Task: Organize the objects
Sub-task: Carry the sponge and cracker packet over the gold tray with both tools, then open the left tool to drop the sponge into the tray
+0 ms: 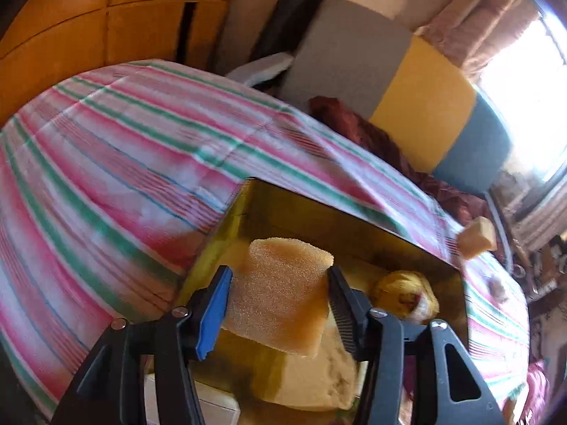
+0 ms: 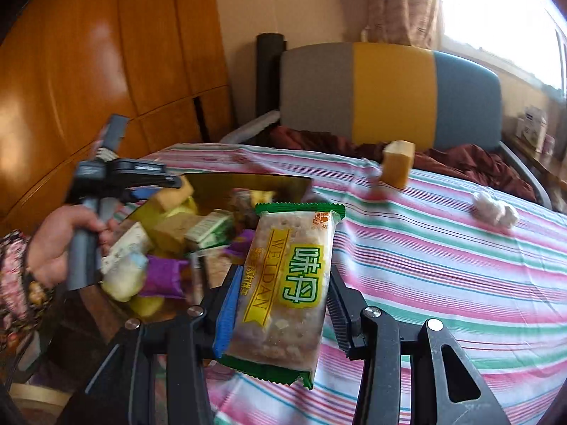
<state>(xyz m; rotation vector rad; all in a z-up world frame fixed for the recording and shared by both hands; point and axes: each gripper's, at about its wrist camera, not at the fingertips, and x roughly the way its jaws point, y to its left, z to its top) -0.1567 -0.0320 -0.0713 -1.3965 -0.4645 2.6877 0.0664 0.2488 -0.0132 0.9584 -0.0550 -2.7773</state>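
Note:
A porous orange sponge block (image 1: 283,297) sits between the fingers of my left gripper (image 1: 280,272), touching both pads, just above an open gold box (image 1: 319,219). The box holds a larger yellow sponge (image 1: 312,379) and a round yellow item (image 1: 404,294). My right gripper (image 2: 285,276) is shut on a green-edged cracker packet (image 2: 290,283), held upright over the bed beside the gold box (image 2: 248,184). In the right wrist view a hand (image 2: 60,241) holds the left gripper (image 2: 170,182) over the box, which is full of several snacks. Another sponge block (image 2: 397,166) stands on the sheet.
The striped bedsheet (image 2: 443,283) stretches right of the box. A white crumpled lump (image 2: 494,210) lies on it. Behind are a dark red blanket (image 2: 471,163), a grey, yellow and blue headboard (image 2: 393,92), a wooden wardrobe (image 2: 106,71) at left and a bright window at right.

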